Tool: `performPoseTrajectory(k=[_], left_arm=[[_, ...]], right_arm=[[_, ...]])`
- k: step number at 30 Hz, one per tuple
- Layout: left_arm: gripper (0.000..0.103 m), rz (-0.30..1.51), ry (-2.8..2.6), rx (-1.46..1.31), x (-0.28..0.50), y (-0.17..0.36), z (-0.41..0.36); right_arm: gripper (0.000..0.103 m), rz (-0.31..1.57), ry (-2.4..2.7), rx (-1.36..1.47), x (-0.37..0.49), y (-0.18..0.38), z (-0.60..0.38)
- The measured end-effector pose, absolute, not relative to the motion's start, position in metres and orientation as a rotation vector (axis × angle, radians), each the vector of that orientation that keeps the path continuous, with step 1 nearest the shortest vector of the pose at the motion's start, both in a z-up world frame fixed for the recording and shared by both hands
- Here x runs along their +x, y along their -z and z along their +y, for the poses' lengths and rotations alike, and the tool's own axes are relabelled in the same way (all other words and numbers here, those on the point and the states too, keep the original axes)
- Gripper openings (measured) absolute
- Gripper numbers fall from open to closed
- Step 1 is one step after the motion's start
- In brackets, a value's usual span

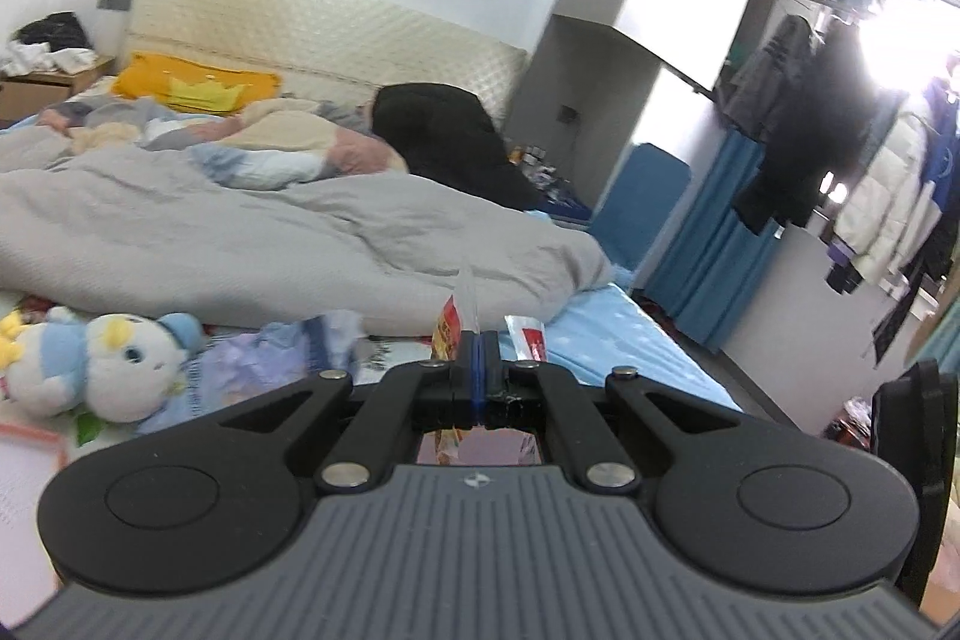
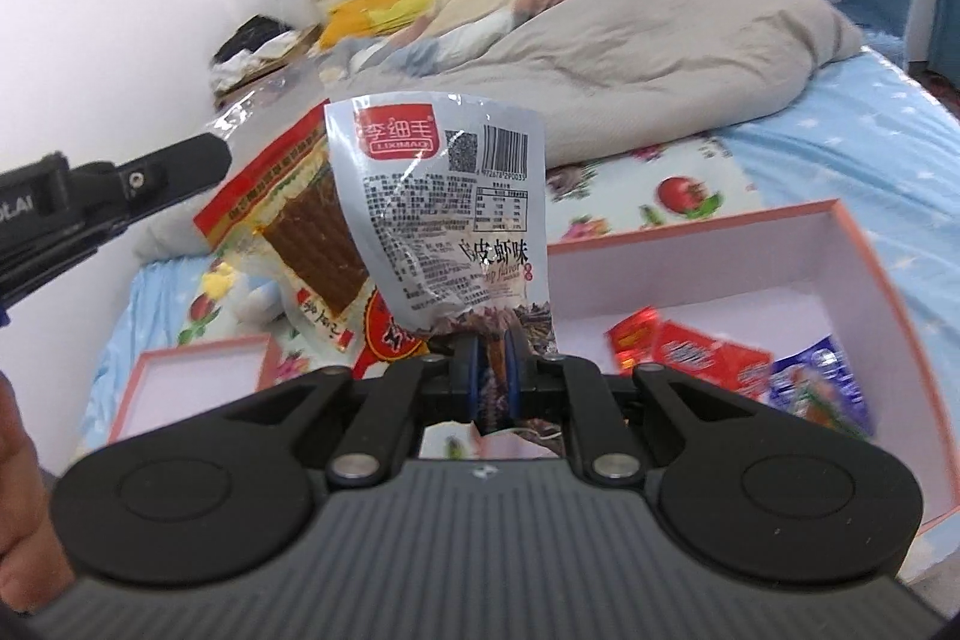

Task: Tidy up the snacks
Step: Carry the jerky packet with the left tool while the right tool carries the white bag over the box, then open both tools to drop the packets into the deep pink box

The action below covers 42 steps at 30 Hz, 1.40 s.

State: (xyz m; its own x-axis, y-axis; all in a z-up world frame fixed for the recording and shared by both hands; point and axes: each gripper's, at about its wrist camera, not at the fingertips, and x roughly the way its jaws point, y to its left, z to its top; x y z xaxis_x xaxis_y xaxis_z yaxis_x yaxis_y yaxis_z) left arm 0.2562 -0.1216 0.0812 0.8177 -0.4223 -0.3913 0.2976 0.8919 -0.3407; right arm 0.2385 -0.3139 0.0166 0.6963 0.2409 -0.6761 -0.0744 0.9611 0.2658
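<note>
My right gripper [image 2: 492, 346] is shut on the bottom edge of a silver shrimp-flavour snack packet [image 2: 444, 208], which stands upright above the bed. Left of it hangs a clear packet of brown strips with a red-and-yellow band [image 2: 288, 214]; my left gripper [image 2: 213, 154] pinches its clear top edge. In the left wrist view the left gripper [image 1: 477, 340] is shut on that packet [image 1: 451, 325], seen edge-on, and the silver packet [image 1: 528, 337] shows just right of it. An open pink box [image 2: 840, 232] lies on the bed to the right, holding red packets [image 2: 684, 346] and a blue one [image 2: 822, 382].
A second pink tray or lid [image 2: 198, 370] lies lower left on the flowered sheet. A grey duvet [image 1: 270, 232] covers most of the bed, and a blue-and-white plush toy [image 1: 108, 364] lies near its edge. Clothes hang on a rack [image 1: 840, 148] at the right.
</note>
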Motion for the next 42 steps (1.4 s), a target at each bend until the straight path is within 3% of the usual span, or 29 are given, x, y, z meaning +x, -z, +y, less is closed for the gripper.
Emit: performPoseTrajectory(k=[7,15,27,38,41,42], left_arm=[[0.0,0.558,0.458,-0.24,0.283,-0.065,-0.177],[0.0,0.737,0.498,-0.19,0.318,-0.005,-0.234],[0.0,0.956,0.496,-0.15,0.365,0.085,-0.27],[0.001,1.027,0.466,-0.187,0.383,0.103,-0.265],[0.008,1.047,0.447,-0.179,0.382,0.098,-0.26],[0.019,1.04,0.438,-0.167,0.38,0.095,-0.259]], right_arm=[[0.012,0.805,-0.09,0.22,0.249,-0.004,-0.364],[0.012,0.941,-0.049,0.223,0.258,0.05,-0.408],[0.012,1.046,-0.062,0.298,0.273,0.113,-0.434],[0.014,1.064,-0.087,0.331,0.281,0.124,-0.436],[0.015,1.064,-0.086,0.339,0.279,0.118,-0.437],[0.015,1.06,-0.083,0.34,0.278,0.116,-0.437]])
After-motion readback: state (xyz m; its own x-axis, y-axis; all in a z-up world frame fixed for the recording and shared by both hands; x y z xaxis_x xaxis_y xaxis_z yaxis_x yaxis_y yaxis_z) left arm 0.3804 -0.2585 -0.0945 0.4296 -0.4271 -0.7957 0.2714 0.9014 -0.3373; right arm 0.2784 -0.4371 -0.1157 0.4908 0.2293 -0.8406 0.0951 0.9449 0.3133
